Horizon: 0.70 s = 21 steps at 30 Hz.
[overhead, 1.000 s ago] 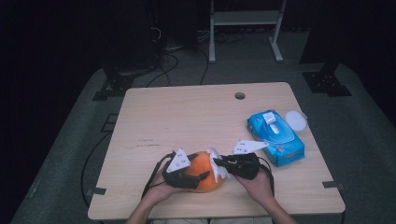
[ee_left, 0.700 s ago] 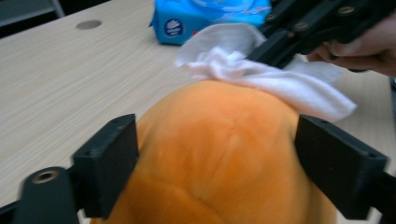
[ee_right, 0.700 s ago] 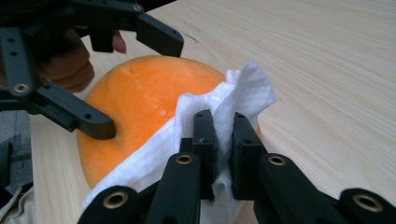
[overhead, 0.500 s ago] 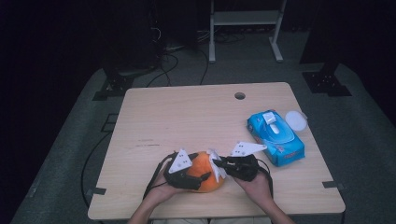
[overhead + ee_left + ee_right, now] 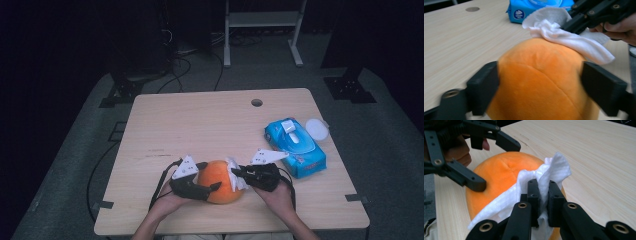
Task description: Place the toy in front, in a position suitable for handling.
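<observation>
An orange plush ball (image 5: 220, 181) rests on the wooden table (image 5: 200, 125) near its front edge. My left gripper (image 5: 212, 176) reaches in from the left, one jaw on each side of the ball (image 5: 539, 82). Its jaws have just been opening, and the pads still touch the ball's flanks. From the right, my right gripper (image 5: 235, 173) is shut on a crumpled white wipe (image 5: 554, 170). The wipe (image 5: 569, 40) lies pressed against the top right of the ball (image 5: 499, 175).
A blue pack of wipes (image 5: 295, 145) lies at the right of the table, with a white round lid (image 5: 317, 129) just behind it. A cable hole (image 5: 256, 102) sits near the far edge. Dark floor, cables and a stand lie beyond.
The left jaws stand a little wider around the orange ball than before. Both hands and the wipe have hardly moved.
</observation>
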### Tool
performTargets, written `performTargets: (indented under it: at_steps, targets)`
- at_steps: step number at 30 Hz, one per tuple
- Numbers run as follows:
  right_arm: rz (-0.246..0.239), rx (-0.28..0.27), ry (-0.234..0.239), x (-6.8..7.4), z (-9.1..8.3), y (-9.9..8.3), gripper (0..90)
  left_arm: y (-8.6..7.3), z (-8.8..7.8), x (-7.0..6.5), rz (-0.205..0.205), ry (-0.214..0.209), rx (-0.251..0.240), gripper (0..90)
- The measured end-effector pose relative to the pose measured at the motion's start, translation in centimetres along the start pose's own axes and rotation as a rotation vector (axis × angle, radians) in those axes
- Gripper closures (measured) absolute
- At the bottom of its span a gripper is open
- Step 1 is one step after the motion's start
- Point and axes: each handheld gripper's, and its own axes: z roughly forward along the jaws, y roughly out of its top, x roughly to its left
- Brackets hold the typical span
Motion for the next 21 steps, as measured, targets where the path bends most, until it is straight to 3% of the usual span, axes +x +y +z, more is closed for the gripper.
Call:
performTargets:
  at_steps: [3, 5, 8, 11, 13, 16, 18, 21]
  targets:
    - [-0.036, -0.011, -0.016, 1.0, -0.1, 0.5, 82.1, 0.6, 0.4, -1.1, 0.034, 0.021, 0.01, 20.2]
    - [-0.062, -0.039, 0.015, 1.8, -0.3, 0.9, 82.1, 0.8, 0.7, -1.8, 0.062, 0.021, 0.008, 20.3]
    - [-0.11, -0.026, 0.006, 2.5, -0.2, 1.2, 82.1, 0.9, 0.8, -2.1, 0.084, 0.019, 0.018, 19.9]
    - [-0.074, -0.015, 0.02, 1.8, -0.1, 0.7, 82.3, 0.8, 0.3, -1.3, 0.059, 0.002, 0.0, 17.0]
    - [-0.065, -0.016, 0.019, 1.4, -0.1, 0.5, 82.3, 0.7, 0.1, -0.7, 0.032, 0.021, -0.002, 10.9]
    - [-0.051, -0.015, 0.016, 1.0, -0.1, 0.4, 82.3, 0.3, 0.2, 0.0, -0.023, -0.004, 0.0, 9.7]
    - [-0.035, -0.016, 0.017, 0.7, -0.1, 0.3, 82.2, 0.1, 0.4, -0.2, -0.029, -0.019, -0.002, 16.2]
    - [-0.032, -0.016, 0.006, 0.8, -0.1, 0.5, 82.1, 0.5, 0.7, -1.3, 0.002, -0.016, 0.012, 19.6]
